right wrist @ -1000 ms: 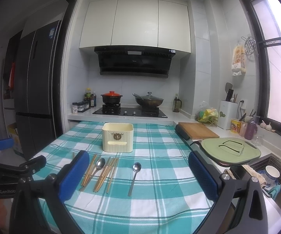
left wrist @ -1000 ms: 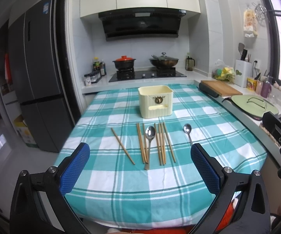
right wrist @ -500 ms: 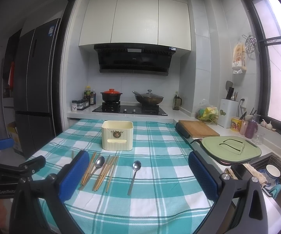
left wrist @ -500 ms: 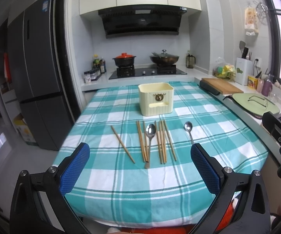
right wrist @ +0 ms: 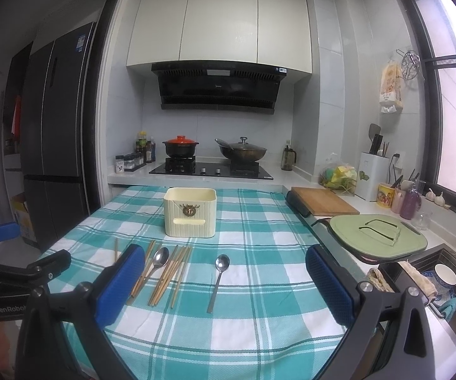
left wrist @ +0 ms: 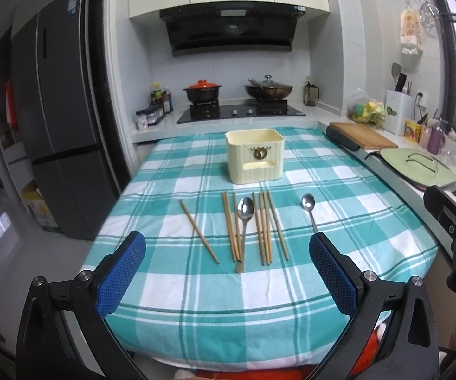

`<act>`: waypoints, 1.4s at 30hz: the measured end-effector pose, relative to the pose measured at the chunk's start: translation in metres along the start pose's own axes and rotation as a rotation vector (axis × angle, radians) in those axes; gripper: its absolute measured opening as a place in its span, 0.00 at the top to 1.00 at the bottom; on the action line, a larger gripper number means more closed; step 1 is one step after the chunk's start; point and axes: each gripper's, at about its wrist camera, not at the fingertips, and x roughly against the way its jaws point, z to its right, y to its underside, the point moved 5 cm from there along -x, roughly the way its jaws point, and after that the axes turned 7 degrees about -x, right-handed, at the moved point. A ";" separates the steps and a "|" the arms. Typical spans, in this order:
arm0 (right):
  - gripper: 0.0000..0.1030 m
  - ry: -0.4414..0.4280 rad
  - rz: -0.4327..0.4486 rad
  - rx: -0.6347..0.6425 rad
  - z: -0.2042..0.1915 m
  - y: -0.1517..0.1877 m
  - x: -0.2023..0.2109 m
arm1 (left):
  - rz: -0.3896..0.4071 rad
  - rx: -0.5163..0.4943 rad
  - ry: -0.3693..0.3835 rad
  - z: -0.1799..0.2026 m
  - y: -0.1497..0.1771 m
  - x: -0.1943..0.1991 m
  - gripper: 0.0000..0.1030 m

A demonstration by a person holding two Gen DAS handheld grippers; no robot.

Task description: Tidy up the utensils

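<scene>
Both grippers hang above the near edge of the surface point(left wrist: 170, 288), which is covered by a teal and white checked cloth, and neither holds anything. The left gripper point(left wrist: 228, 269) has its blue-padded fingers point(left wrist: 121, 274) spread wide apart, and framed between them, just ahead of the tips, lie the utensils: a single chopstick point(left wrist: 198, 230) lying aslant nearer the left finger, then a pair of chopsticks point(left wrist: 231, 225), a large spoon point(left wrist: 244, 226) with its bowl pointing away, and a bundle of four chopsticks point(left wrist: 267, 226) just beside it. A small spoon point(left wrist: 309, 210) lies apart from these, just ahead of the right finger's tip. Beyond them all, well ahead of the fingers and roughly on their midline, stands a cream utensil holder point(left wrist: 254, 155), upright and open at the top. The right gripper point(right wrist: 223, 280) likewise has its fingers point(right wrist: 329, 285) wide open with nothing between the pads; the small spoon point(right wrist: 219, 277) lies midway between them, while the large spoon point(right wrist: 157, 264) and chopstick bundle point(right wrist: 172, 274) sit just inside its left finger. The utensil holder point(right wrist: 190, 212) stands farther ahead, left of centre. The left gripper's black frame point(right wrist: 22, 278) shows outside the left finger.
</scene>
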 end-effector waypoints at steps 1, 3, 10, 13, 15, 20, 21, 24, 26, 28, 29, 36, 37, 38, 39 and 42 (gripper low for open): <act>0.00 0.001 -0.003 0.000 0.000 0.000 -0.001 | -0.002 -0.001 0.000 0.001 -0.001 -0.001 0.00; 0.00 0.004 -0.007 -0.001 0.001 0.000 -0.004 | -0.002 -0.001 0.000 0.001 -0.001 -0.002 0.00; 0.00 0.011 -0.025 -0.003 0.004 0.000 -0.011 | -0.012 0.003 0.003 0.002 -0.002 -0.008 0.00; 0.00 0.012 -0.051 -0.013 0.006 0.002 -0.018 | -0.025 0.004 0.002 0.002 0.000 -0.013 0.00; 0.00 0.018 -0.068 -0.018 0.007 0.004 -0.022 | -0.029 0.001 0.002 0.002 0.001 -0.016 0.00; 0.00 0.036 -0.102 -0.013 0.007 0.008 -0.032 | -0.044 0.002 0.005 0.000 0.003 -0.022 0.00; 0.00 0.036 -0.109 -0.013 0.006 0.009 -0.034 | -0.049 0.003 0.002 -0.002 0.004 -0.024 0.00; 0.00 0.030 -0.135 -0.016 0.004 0.013 -0.040 | -0.069 0.010 -0.010 -0.005 0.007 -0.033 0.00; 0.00 0.026 -0.155 -0.020 0.004 0.017 -0.046 | -0.088 0.022 -0.008 -0.007 0.009 -0.040 0.00; 0.00 0.031 -0.176 -0.023 0.005 0.021 -0.052 | -0.109 0.038 -0.001 -0.008 0.012 -0.048 0.00; 0.00 0.033 -0.186 -0.027 0.007 0.023 -0.054 | -0.119 0.046 0.003 -0.009 0.014 -0.051 0.00; 0.00 0.069 -0.278 -0.053 0.019 0.040 -0.081 | -0.202 0.134 0.097 -0.014 0.032 -0.083 0.00; 0.00 0.073 -0.288 -0.055 0.020 0.042 -0.084 | -0.214 0.142 0.099 -0.015 0.034 -0.087 0.00; 0.00 0.078 -0.297 -0.056 0.021 0.044 -0.087 | -0.224 0.146 0.096 -0.016 0.036 -0.092 0.00; 0.00 0.085 -0.307 -0.056 0.023 0.046 -0.090 | -0.232 0.147 0.091 -0.017 0.038 -0.096 0.00; 0.00 0.095 -0.340 -0.062 0.026 0.053 -0.102 | -0.247 0.139 0.071 -0.020 0.043 -0.108 0.00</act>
